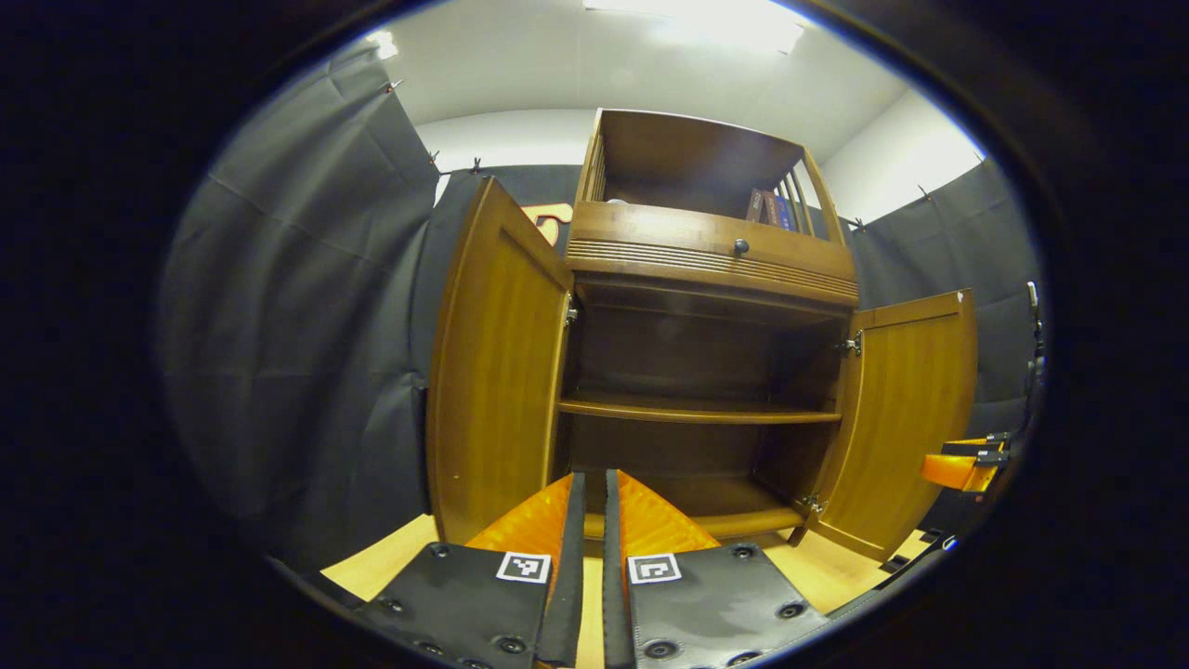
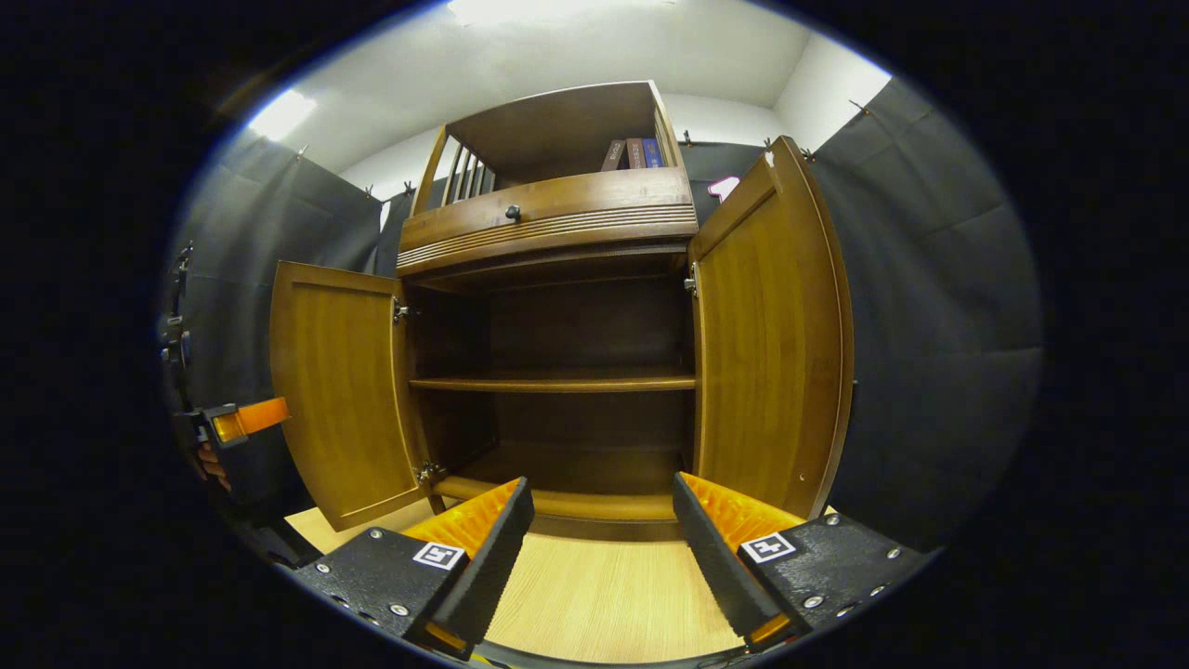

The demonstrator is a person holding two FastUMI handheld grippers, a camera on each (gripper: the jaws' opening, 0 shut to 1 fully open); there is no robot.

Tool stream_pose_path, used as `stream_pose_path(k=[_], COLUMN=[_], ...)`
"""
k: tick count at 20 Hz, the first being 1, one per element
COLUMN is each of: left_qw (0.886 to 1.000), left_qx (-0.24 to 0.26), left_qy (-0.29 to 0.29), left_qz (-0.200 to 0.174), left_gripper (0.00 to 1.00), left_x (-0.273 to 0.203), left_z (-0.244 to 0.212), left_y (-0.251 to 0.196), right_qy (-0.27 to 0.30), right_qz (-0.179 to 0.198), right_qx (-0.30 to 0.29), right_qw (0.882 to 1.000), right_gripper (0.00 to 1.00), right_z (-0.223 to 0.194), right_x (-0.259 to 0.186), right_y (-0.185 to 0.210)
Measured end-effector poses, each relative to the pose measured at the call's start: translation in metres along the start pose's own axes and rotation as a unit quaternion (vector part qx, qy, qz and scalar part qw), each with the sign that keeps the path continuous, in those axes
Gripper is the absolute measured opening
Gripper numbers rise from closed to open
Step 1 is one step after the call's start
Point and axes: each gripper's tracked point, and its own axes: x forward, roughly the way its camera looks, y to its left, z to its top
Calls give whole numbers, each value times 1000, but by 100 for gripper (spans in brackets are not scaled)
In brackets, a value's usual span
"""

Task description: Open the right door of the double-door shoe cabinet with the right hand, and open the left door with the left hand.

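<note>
- Judging from how the doors stand, both openings are taken as done: the left door (image 1: pixel 497 372) and the right door (image 2: pixel 776 334) of the shoe cabinet (image 2: pixel 557 372) are swung wide, and the bare inside is seen between them.
- The left gripper (image 1: pixel 594 548) is held in front of the cabinet's lower opening with its fingers almost together, only a thin slit left between them, and nothing is clamped.
- The right gripper (image 2: pixel 599 548) is held low before the cabinet with its fingers well apart, and nothing is held between them.
- Neither door is touched by either gripper; both grippers are kept apart from the cabinet, above the light wooden floor (image 2: pixel 604 595).
- Little is judged to be left of the task: at most, a door could be pushed a touch wider and the grippers drawn clear.
- A single shelf (image 2: pixel 557 381) is seen across the middle of the cabinet, with nothing on it.
- Above the doors a drawer front with a small dark knob (image 2: pixel 512 213) is seen, and higher still an open top compartment where a few books (image 2: pixel 632 153) are stood upright.
- Nothing is seen in the way of the doors; the black cloth walls are hung close on both sides, so a wider swing could be limited there.
</note>
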Motion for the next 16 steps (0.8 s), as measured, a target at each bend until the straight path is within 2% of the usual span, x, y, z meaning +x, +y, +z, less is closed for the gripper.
stream_pose_path(k=[1,2,3,5,6,7,8,9,10,13,16], left_qw=[1000,1000,999,999,999,999,999,999,999,999,999], left_qx=[2,11,26,39,39,41,42,41,38,25,29], left_qy=[-5,-13,-18,-22,-24,-26,-29,-26,-22,-17,-18], left_qz=[1,8,21,20,17,17,20,17,15,11,20], left_gripper=[17,27,28,33,41,50,58,67,75,96,99], left_x=[2,2,4,7,7,7,8,10,10,18,22], left_z=[1,1,2,-4,-5,-6,-6,-9,-12,-19,-13], left_y=[-11,-18,-19,-32,-39,-44,-45,-50,-55,-63,-61], right_qy=[-3,-4,-5,-7,-10,-14,-18,-21,-20,-17,-17], right_qz=[6,9,10,7,5,3,1,0,-2,-3,-6], right_qx=[2,2,1,0,2,4,5,5,5,8,1], right_qw=[1000,1000,1000,1000,1000,1000,1000,1000,1000,1000,1000], right_gripper=[93,93,93,93,93,99,86,86,99,99,99], right_z=[0,1,1,3,5,8,10,11,11,10,7], right_x=[-2,-3,-3,-5,-6,-8,-9,-10,-11,-13,-15], right_y=[-1,-4,-9,-19,-23,-28,-32,-35,-37,-41,-44])
